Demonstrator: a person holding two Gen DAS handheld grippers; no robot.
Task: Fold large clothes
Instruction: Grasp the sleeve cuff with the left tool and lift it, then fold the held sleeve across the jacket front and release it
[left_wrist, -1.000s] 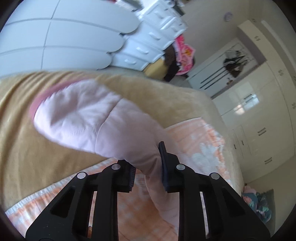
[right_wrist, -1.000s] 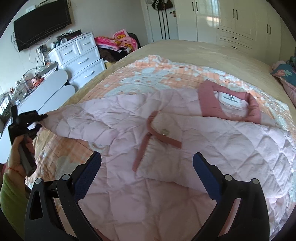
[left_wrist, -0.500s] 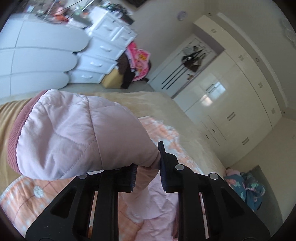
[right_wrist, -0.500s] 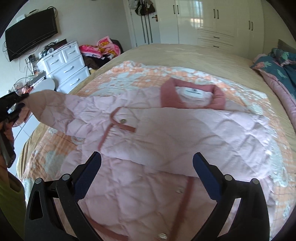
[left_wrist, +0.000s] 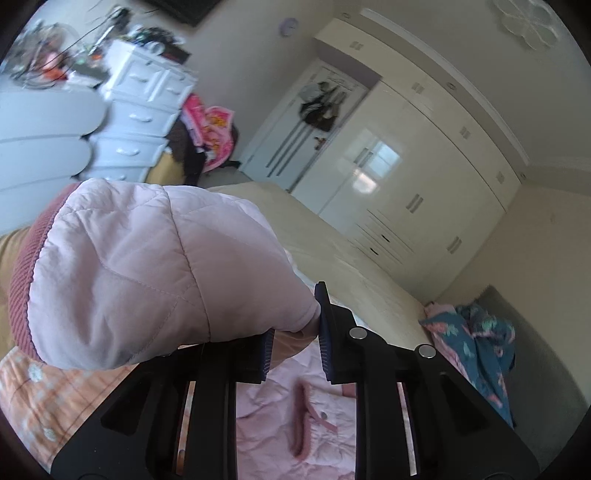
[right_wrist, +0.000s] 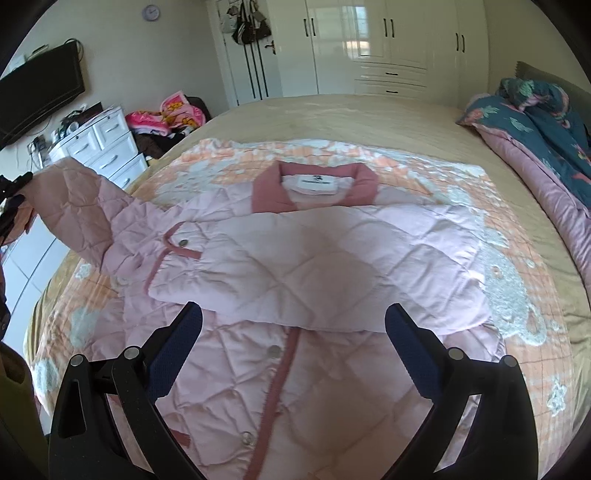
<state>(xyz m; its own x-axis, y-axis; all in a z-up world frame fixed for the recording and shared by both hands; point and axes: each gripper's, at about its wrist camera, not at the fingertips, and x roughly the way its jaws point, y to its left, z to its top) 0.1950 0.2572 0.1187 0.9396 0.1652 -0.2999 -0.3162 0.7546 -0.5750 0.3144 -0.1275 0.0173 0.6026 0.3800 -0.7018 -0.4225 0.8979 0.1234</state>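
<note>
A pale pink quilted jacket (right_wrist: 295, 266) with dark pink collar and trim lies front up on the bed. One sleeve is folded across its chest. My left gripper (left_wrist: 293, 332) is shut on the other sleeve (left_wrist: 147, 266) and holds it raised above the bed; the dark pink cuff hangs at the left. The raised sleeve also shows in the right wrist view (right_wrist: 77, 206), at the jacket's left side. My right gripper (right_wrist: 293, 343) is open and empty, hovering over the jacket's lower front.
An orange and white patterned blanket (right_wrist: 517, 295) lies under the jacket on the tan bed (right_wrist: 332, 114). A dark floral quilt (right_wrist: 535, 122) sits at the right. White drawers (right_wrist: 107, 147) with piled clothes stand left; wardrobes (right_wrist: 369, 44) behind.
My left gripper has lifted the sleeve higher and swung toward the jacket body. My right gripper has moved right and back over the jacket's front, still open.
</note>
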